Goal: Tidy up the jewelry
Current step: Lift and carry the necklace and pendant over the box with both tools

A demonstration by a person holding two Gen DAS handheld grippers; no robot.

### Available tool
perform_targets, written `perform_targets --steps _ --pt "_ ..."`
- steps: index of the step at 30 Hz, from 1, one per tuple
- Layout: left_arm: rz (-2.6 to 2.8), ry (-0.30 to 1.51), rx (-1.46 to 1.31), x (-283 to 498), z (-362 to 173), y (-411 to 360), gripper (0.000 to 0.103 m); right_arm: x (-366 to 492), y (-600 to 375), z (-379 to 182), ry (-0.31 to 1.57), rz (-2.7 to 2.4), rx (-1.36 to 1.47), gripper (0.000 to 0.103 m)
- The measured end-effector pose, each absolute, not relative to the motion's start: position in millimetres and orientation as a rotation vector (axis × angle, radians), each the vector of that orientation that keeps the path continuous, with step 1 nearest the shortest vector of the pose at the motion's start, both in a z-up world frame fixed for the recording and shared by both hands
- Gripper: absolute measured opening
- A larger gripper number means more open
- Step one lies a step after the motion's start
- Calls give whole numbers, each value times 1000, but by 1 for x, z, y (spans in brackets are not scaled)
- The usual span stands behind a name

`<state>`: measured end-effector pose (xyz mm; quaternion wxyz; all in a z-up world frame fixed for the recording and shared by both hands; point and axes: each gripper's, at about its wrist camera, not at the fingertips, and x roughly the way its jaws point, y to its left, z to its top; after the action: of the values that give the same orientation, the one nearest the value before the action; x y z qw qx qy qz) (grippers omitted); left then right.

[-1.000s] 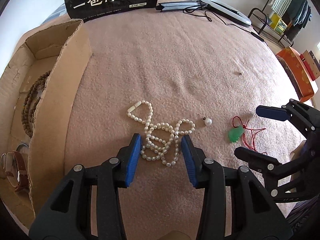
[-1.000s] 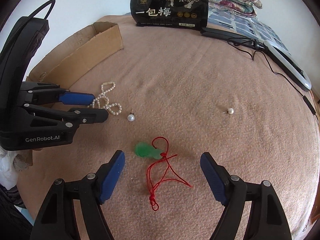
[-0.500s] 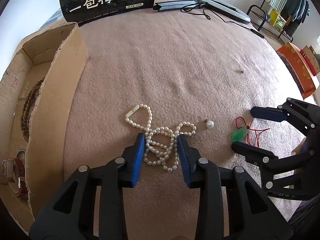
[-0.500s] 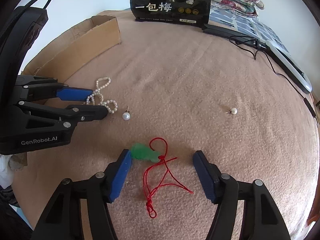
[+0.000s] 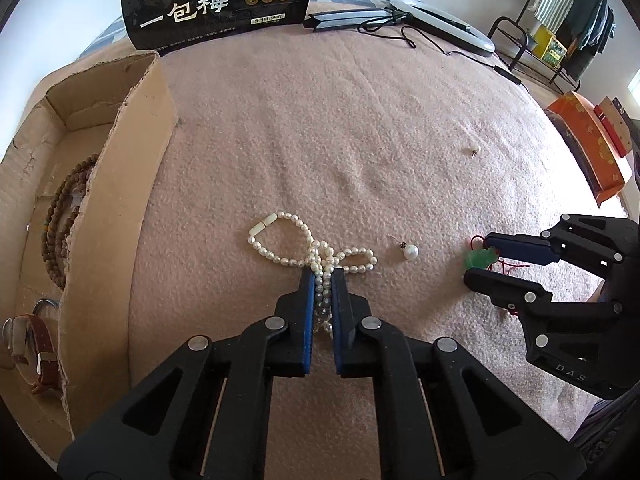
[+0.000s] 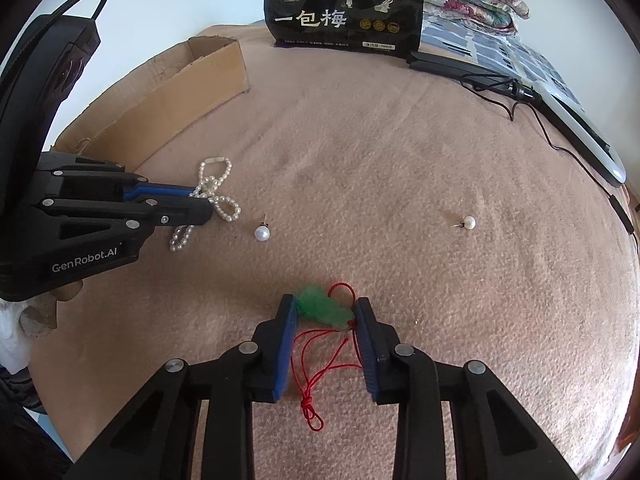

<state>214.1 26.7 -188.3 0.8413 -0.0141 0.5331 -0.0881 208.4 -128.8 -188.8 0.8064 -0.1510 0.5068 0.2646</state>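
A white pearl necklace (image 5: 280, 252) lies on the pink blanket; my left gripper (image 5: 322, 276) is shut on its bunched middle strands, still on the blanket. It also shows in the right wrist view (image 6: 218, 200). A green pendant (image 6: 324, 310) on a red cord (image 6: 316, 376) lies between the pads of my right gripper (image 6: 326, 308), whose jaws have closed in on it and touch its two ends. One pearl earring (image 5: 410, 252) lies between the two grippers, another (image 6: 467, 223) farther right.
A cardboard box (image 5: 132, 184) on the left holds a brown bead strand (image 5: 56, 216) and a brown-strapped watch (image 5: 34, 340). A black snack bag (image 5: 216, 0) stands at the back, with a lamp and black cable (image 6: 560, 120) at the back right.
Both grippers closed: the left one pinched the pearl strands together, the right one narrowed from wide open onto the green pendant after moving forward over the red cord.
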Motion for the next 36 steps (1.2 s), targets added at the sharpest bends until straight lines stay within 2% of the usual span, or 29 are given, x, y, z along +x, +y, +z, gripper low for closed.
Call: perform_targets --steps 23,36 --pt "-207 929 -168 191 -91 53 5 197 -147 -104 930 567 -187 29" --pt "-163 824 -238 180 -37 95 5 195 -138 -64 875 585 -136 29"
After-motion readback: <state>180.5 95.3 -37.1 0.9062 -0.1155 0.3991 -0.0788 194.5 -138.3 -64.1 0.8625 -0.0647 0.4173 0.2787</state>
